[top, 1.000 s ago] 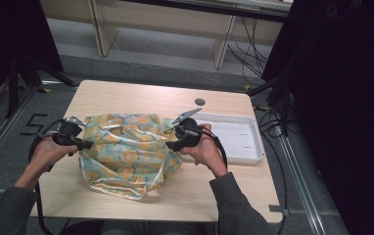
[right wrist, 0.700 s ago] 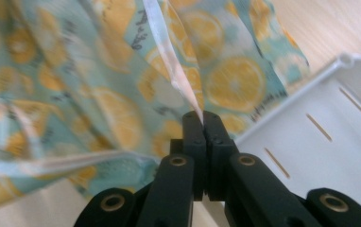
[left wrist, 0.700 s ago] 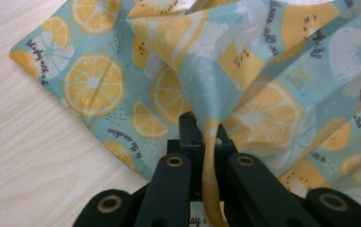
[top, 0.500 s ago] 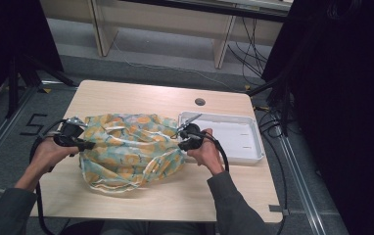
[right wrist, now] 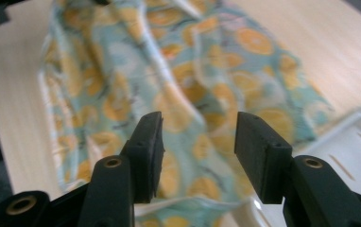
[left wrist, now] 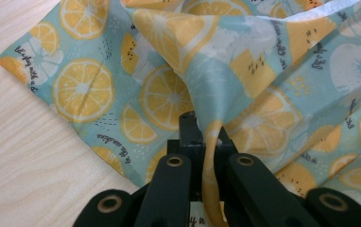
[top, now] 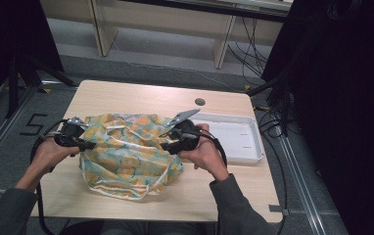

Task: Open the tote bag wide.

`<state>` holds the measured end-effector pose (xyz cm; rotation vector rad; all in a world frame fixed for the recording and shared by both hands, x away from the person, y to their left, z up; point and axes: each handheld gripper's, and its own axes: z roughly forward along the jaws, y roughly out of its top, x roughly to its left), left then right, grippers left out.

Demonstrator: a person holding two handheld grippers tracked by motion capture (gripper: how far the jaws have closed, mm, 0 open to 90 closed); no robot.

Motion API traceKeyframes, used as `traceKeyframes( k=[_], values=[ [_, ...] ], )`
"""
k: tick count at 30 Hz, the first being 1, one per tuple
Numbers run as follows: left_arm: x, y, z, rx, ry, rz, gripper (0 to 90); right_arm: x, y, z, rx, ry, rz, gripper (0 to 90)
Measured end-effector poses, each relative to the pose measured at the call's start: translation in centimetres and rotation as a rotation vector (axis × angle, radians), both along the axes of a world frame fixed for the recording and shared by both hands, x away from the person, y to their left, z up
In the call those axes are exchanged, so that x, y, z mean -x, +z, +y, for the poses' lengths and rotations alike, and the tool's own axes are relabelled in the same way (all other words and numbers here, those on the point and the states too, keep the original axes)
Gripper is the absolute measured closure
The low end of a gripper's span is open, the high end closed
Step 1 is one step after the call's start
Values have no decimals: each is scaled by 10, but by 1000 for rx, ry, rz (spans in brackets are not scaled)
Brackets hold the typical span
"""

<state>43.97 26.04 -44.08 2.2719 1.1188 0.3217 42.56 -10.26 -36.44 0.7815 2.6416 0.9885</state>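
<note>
A light-blue cloth (top: 126, 152) printed with orange slices lies crumpled on the wooden table (top: 126, 98). My left gripper (top: 89, 145) is at the cloth's left edge. In the left gripper view it (left wrist: 201, 130) is shut on a raised fold of the cloth (left wrist: 244, 71). My right gripper (top: 165, 143) hovers over the cloth's right side. In the right gripper view its jaws (right wrist: 197, 142) have just been opening and stand apart with nothing between them. The cloth (right wrist: 178, 71) lies below and beyond them.
A white shallow tray (top: 234, 142) sits on the table just right of the cloth, and its corner (right wrist: 353, 142) appears in the right gripper view. A round cable hole (top: 199, 102) is in the table behind it. Bare wood lies at the back and front.
The right gripper, shut on the cloth's right edge half a second ago, has let it go and shifted up and slightly left. The cloth has slumped. The left gripper has kept still.
</note>
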Motion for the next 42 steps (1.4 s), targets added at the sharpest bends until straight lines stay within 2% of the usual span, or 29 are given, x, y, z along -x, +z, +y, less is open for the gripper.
traceKeyframes(
  k=[1,3,6,10,12,13,15,16,17,18,19,20,21,22,23,24,25,27,29,30,31,32,34,35,36,37,38,39,42],
  values=[
    [0,0,0,2,1,1,889,3,-5,8,17,31,-7,522],
    [1,0,0,5,7,-3,889,4,-15,18,42,68,30,507],
    [1,0,1,7,0,-3,888,5,-36,30,95,71,68,491],
    [2,1,2,26,15,0,887,1,-59,34,132,91,79,452],
    [4,3,4,24,19,-14,887,0,-73,38,179,99,55,444],
    [5,3,6,23,13,-14,887,2,-78,40,204,76,65,465],
    [7,1,9,8,18,-12,887,4,-90,45,293,92,7,632],
    [8,-2,10,-2,25,-10,886,2,-92,46,343,117,-43,718],
    [10,-4,12,-7,19,-5,884,0,-93,46,350,105,-52,793],
    [13,-7,13,-3,15,-1,871,-2,-93,46,328,99,-40,860],
    [19,-7,14,-41,-5,8,818,-2,-90,45,301,90,-28,893],
    [27,-4,16,-82,-11,-18,748,-3,-85,44,265,91,-26,900],
    [31,-1,17,-94,-17,-27,702,-3,-82,43,235,95,-31,900],
    [39,6,18,-97,-28,-50,659,-3,-79,42,219,98,-15,900],
    [45,11,18,-97,-25,-77,611,-4,-77,41,211,133,-35,900],
    [51,17,19,-102,-17,-93,575,-2,-75,41,200,106,-16,900],
    [59,24,19,-108,-16,-154,543,-2,-75,41,191,109,-16,900],
    [70,35,17,-94,-26,-205,512,-2,-70,40,171,99,-19,900],
    [82,48,12,-69,-43,-247,496,-4,-65,38,154,128,-43,900],
    [86,53,10,-62,-53,-256,495,0,-63,39,135,81,-8,900],
    [90,58,5,-58,-73,-260,492,-3,-63,38,132,112,-28,900],
    [94,61,0,-16,-87,-259,483,-3,-61,38,131,99,-27,900],
    [98,66,-9,-40,-127,-279,488,-4,-60,38,126,103,-29,900],
    [99,63,-16,-40,-136,-273,491,-5,-59,37,125,103,-42,900],
    [99,59,-21,-46,-145,-271,493,-3,-59,38,99,83,-3,900],
    [99,50,-29,-65,-140,-240,491,-1,-59,37,98,70,4,900],
    [97,45,-31,-98,-162,-232,476,-4,-58,36,108,105,-24,900],
    [92,36,-35,-107,-166,-244,458,-2,-58,36,102,80,-1,900],
    [84,12,-40,-146,-136,-233,401,-4,-57,35,91,102,-17,900]
  ],
)
